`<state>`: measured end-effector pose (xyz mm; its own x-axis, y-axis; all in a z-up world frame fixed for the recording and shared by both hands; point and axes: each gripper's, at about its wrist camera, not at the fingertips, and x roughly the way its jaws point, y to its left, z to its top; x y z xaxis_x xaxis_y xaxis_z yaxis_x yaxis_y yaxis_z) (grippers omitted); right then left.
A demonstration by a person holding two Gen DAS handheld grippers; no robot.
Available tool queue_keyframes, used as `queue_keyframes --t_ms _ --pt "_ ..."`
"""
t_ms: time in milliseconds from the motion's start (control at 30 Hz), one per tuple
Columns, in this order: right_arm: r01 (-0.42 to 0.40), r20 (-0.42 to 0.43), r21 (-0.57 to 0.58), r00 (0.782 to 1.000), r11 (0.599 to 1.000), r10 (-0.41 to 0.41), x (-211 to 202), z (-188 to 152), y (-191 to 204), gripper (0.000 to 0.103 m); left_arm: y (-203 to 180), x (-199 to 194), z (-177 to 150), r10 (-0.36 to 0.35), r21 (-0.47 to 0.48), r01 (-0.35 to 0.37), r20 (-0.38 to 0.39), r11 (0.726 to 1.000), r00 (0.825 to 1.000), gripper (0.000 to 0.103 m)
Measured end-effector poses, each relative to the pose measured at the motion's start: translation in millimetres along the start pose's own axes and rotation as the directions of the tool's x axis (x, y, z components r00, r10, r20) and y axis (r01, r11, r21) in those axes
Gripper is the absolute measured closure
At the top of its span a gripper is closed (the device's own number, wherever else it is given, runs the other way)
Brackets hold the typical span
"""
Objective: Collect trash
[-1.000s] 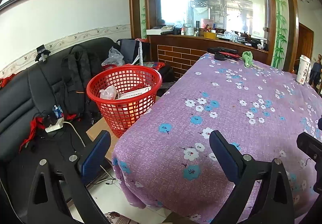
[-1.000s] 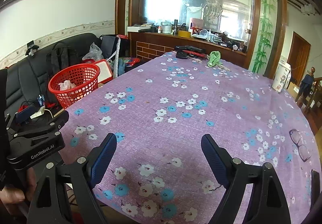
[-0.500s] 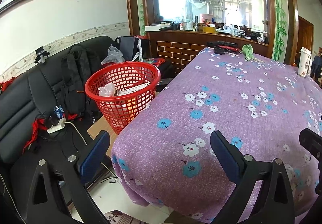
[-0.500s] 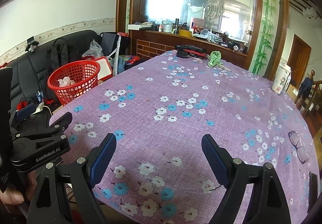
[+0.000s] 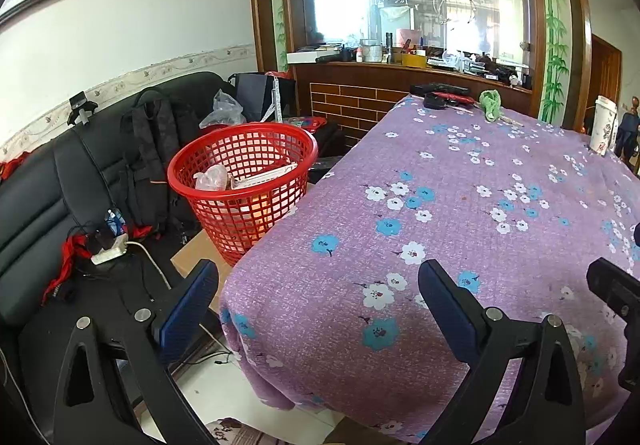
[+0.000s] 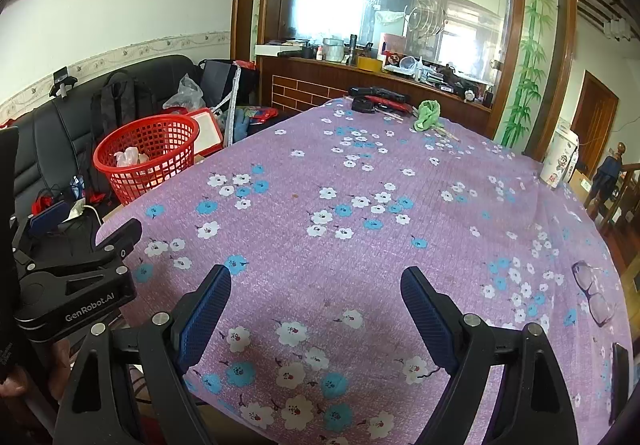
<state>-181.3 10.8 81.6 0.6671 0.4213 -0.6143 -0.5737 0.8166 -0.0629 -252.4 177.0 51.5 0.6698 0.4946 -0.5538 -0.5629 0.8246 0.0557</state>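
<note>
A red mesh basket [image 5: 244,185] stands on a cardboard box beside the table's left edge; it holds crumpled clear plastic [image 5: 212,177] and a white flat piece. It also shows in the right wrist view [image 6: 148,157]. My left gripper [image 5: 316,297] is open and empty, hovering over the near left corner of the purple flowered tablecloth [image 5: 460,205]. My right gripper [image 6: 316,305] is open and empty above the table's near edge. The left gripper's body [image 6: 72,281] shows at the left of the right wrist view.
A black sofa [image 5: 40,205] with a backpack, power strip and cables lies left of the basket. At the table's far end lie a green cloth [image 6: 428,115] and black and red items [image 6: 376,101]. Glasses [image 6: 592,293] lie at the right edge. A paper cup [image 5: 604,125] stands far right.
Both grippers have drifted slightly; the basket sits a little further left and lower in the left wrist view. Both stay open and empty.
</note>
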Motion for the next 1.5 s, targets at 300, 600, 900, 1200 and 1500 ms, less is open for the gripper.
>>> queue_keyframes --t_ms 300,600,900,1200,1500 --pt "0.001 -0.006 -0.004 1.0 1.0 -0.001 0.8 0.1 1.0 0.013 -6.2 1.5 -0.6 0.08 0.039 -0.08 -0.003 0.996 0.997 0.003" --pt "0.003 -0.012 -0.002 1.0 1.0 -0.003 1.8 0.6 0.8 0.013 -3.7 -0.1 -0.6 0.079 0.041 -0.079 0.002 0.996 0.997 0.003" --pt "0.003 -0.014 -0.004 1.0 1.0 -0.004 2.0 0.4 1.3 0.013 -3.6 0.0 -0.9 0.074 0.04 -0.074 -0.003 0.996 0.997 0.003" --pt "0.003 -0.016 -0.005 1.0 1.0 -0.004 2.8 0.4 2.1 0.013 -2.6 0.6 -1.0 0.073 0.04 -0.073 -0.005 0.997 0.997 0.003" --pt "0.003 -0.022 0.001 1.0 1.0 -0.003 5.4 -2.5 0.7 0.013 -3.5 1.4 -1.8 0.07 0.056 -0.069 -0.005 0.996 0.998 0.003"
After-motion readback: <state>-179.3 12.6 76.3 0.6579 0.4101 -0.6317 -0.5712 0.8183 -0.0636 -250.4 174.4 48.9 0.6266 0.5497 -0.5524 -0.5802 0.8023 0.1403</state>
